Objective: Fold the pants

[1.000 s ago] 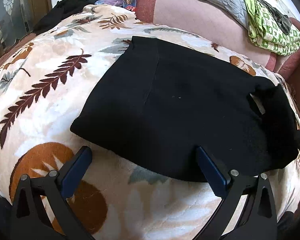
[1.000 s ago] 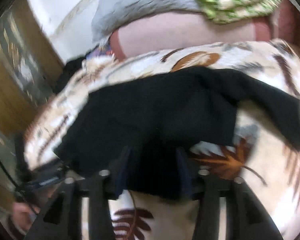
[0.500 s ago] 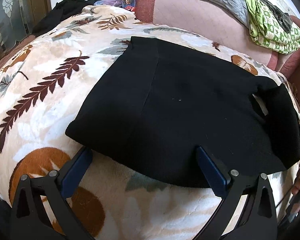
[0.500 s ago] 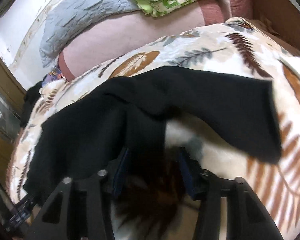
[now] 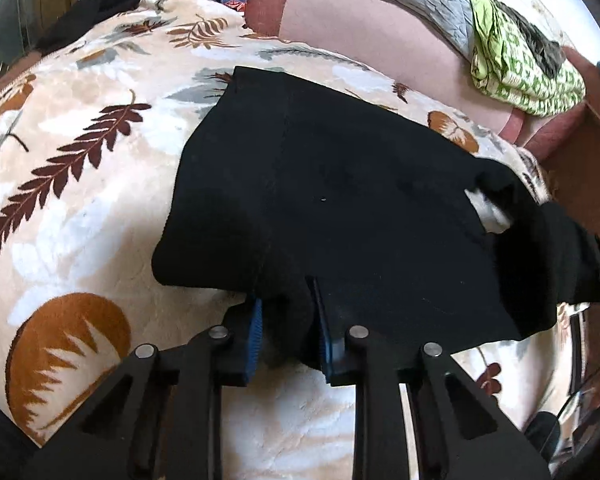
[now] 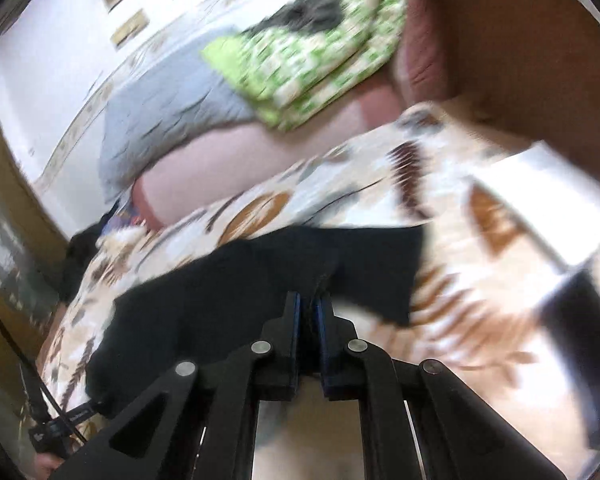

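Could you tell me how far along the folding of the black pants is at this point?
Partly done: the black pants already lie as a compact doubled panel on the leaf-print blanket. In hand: the left hand-held gripper and right hand-held gripper are each closed on the near edge. Left: carrying that edge over for another fold, and tidying the bunched right end.

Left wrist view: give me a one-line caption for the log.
Left gripper fingers pinch the near edge of the black pants lying on the leaf-print blanket.
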A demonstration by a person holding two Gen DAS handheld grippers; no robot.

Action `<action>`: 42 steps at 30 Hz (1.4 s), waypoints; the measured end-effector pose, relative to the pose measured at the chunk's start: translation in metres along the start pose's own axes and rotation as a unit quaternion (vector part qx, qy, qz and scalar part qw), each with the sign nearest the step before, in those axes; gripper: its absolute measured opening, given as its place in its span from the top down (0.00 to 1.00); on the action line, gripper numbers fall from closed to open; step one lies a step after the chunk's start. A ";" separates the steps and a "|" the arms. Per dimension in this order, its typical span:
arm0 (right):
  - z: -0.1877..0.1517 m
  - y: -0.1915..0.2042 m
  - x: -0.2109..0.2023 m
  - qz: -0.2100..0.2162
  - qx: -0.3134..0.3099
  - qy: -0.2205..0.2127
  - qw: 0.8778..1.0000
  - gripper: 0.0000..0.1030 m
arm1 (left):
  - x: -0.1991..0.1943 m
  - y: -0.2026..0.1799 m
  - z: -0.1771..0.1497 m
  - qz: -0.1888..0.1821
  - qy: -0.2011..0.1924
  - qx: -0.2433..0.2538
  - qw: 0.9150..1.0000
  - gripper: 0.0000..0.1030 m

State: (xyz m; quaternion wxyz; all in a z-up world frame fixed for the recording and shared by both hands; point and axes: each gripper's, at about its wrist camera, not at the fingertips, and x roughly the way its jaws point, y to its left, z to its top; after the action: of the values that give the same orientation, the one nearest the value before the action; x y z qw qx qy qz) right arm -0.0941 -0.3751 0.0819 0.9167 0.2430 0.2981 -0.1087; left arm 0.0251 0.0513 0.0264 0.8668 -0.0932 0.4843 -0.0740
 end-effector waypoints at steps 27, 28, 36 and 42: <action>-0.015 -0.068 0.015 -0.067 0.045 0.065 0.995 0.93 | -0.024 0.031 0.011 -0.024 -0.025 -0.047 0.998 0.90; -0.014 -0.065 0.010 -0.062 0.039 0.066 0.995 0.93 | -0.030 0.032 0.013 -0.026 -0.026 -0.045 0.998 0.90; -0.034 -0.061 0.003 -0.046 0.015 0.125 0.991 0.93 | -0.046 0.070 0.002 0.006 -0.001 -0.044 0.999 0.89; -0.046 -0.071 0.030 -0.086 0.005 0.174 0.981 0.90 | -0.031 0.070 -0.011 0.038 0.007 -0.057 0.998 0.69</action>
State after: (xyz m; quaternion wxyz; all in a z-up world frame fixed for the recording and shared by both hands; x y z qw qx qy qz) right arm -0.1170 -0.4139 0.0046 0.8366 0.2361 0.4726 -0.1446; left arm 0.0021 0.1247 0.0304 0.8588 -0.1237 0.4971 -0.0133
